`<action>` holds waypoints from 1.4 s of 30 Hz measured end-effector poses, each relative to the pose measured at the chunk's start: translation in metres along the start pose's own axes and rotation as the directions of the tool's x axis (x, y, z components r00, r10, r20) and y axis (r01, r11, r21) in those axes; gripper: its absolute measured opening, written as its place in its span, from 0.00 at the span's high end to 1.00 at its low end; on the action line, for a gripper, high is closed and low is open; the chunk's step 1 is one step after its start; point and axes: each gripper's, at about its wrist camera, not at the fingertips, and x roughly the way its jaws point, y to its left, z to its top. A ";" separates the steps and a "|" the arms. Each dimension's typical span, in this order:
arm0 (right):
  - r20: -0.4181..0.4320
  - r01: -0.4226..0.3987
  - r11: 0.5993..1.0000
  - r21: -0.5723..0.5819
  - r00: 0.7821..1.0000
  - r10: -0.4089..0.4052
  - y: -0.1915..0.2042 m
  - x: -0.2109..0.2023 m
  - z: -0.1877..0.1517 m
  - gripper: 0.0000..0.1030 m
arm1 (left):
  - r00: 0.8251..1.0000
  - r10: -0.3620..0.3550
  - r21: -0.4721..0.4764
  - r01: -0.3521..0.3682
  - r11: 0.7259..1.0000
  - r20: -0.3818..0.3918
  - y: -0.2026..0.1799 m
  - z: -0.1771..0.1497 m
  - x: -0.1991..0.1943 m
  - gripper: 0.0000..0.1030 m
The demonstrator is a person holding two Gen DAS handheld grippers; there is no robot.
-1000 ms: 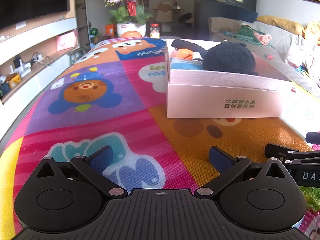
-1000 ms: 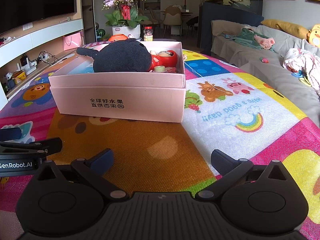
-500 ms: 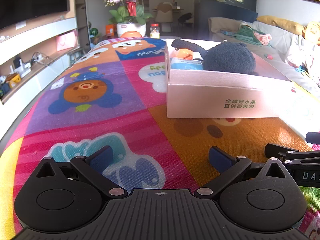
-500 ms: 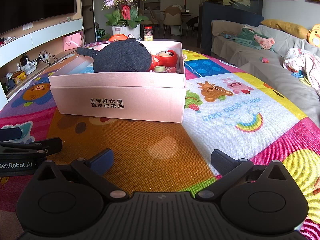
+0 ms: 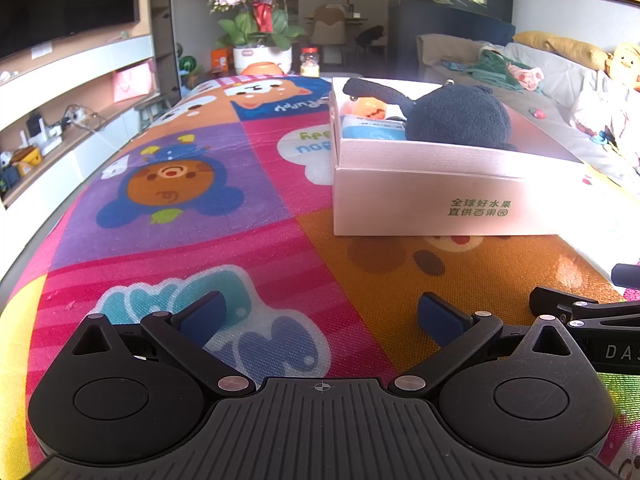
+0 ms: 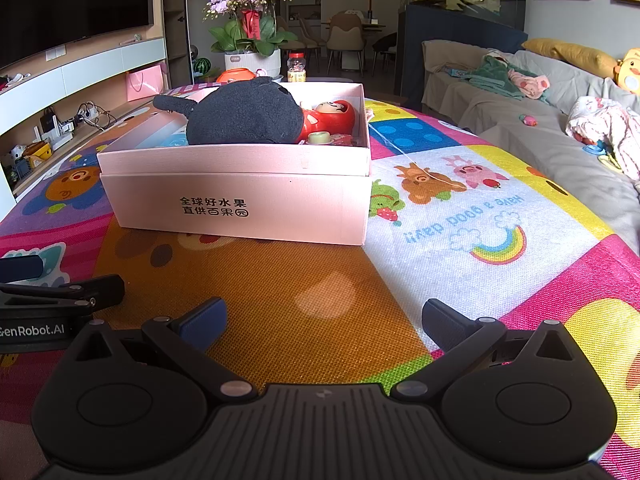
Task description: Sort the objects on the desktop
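Observation:
A pink cardboard box (image 5: 436,208) (image 6: 240,204) stands on the colourful cartoon mat (image 5: 224,200) (image 6: 460,216). Inside it lie a dark plush toy (image 5: 460,116) (image 6: 248,114), a red doll (image 6: 330,118), a small pale round item (image 6: 319,137), an orange toy (image 5: 370,109) and a blue-and-white pack (image 5: 372,132). My left gripper (image 5: 320,314) hovers low over the mat in front of the box, open and empty. My right gripper (image 6: 324,320) is beside it, also open with nothing between its fingers. Each gripper's side shows at the edge of the other's view.
A potted orchid (image 6: 248,28) and a small jar (image 6: 296,67) stand past the far end of the mat. A TV shelf unit (image 5: 60,92) runs along the left. A sofa (image 6: 540,112) strewn with clothes and toys lies on the right.

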 end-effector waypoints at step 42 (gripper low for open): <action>-0.001 -0.001 1.000 0.002 1.000 0.001 0.002 0.000 0.000 0.00 | 0.998 -0.030 -0.014 0.029 0.999 -0.057 -0.017 0.004 -0.003 0.00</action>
